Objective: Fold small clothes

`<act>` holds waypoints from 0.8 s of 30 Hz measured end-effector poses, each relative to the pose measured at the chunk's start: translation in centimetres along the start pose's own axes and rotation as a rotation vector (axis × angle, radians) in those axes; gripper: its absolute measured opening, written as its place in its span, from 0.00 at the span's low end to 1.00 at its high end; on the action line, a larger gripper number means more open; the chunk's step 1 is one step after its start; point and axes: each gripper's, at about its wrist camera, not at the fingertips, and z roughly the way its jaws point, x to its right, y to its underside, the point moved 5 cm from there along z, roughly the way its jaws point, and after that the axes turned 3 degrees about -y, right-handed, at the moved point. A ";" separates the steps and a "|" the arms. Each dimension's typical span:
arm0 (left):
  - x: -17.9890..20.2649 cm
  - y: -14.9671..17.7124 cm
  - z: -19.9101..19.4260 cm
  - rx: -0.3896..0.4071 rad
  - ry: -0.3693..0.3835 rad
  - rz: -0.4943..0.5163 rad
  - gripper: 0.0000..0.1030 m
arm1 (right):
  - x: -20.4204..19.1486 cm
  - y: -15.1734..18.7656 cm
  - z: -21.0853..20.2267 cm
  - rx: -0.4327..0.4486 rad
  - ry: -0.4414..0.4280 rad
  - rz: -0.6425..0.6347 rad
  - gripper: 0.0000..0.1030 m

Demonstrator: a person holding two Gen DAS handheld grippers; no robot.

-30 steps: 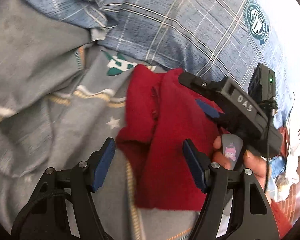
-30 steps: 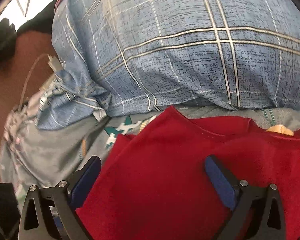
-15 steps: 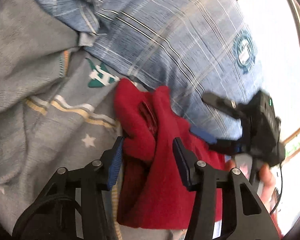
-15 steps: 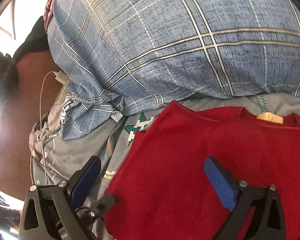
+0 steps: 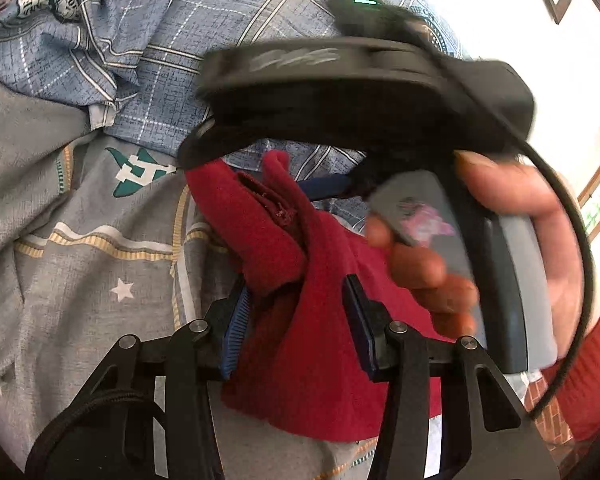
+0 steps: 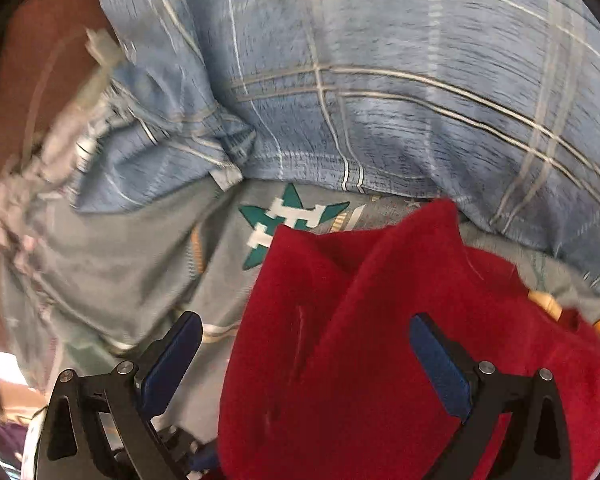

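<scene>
A small red garment point(image 5: 300, 360) lies rumpled on a grey printed bedsheet point(image 5: 80, 280). My left gripper point(image 5: 296, 320) has a bunched fold of it between its blue pads, which press on the cloth. The jaws are still closing, and the fold stands raised off the sheet. In the right wrist view my right gripper point(image 6: 306, 364) hangs open above the red garment point(image 6: 380, 360), its pads wide apart and gripping nothing. A yellow neck label point(image 6: 544, 304) shows at the right. A hand point(image 5: 432, 272) holds the right gripper's blurred black body point(image 5: 360, 92) close above the left one.
A blue plaid pillow point(image 6: 380, 100) lies right behind the garment, and its crumpled corner point(image 5: 80, 40) is at the upper left. A white cable and plug point(image 6: 100, 52) lie over a brown surface point(image 6: 20, 80) at the left. A red sleeve point(image 5: 588, 380) is at the right.
My left jaws narrowed onto a fold of the red garment and lifted it. The right gripper swung up and across, and is now blurred close in front of the left camera.
</scene>
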 end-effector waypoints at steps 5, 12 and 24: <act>-0.1 0.2 0.5 -0.020 -0.030 0.009 0.42 | -0.9 0.1 4.4 -0.170 0.154 -0.108 0.97; 1.1 0.2 0.2 -0.049 0.007 0.037 0.46 | 0.8 1.7 1.7 -0.035 0.168 -0.146 0.33; 2.1 1.4 0.6 -0.060 -0.012 0.096 0.46 | 6.9 5.7 -5.5 0.216 -0.070 0.075 0.21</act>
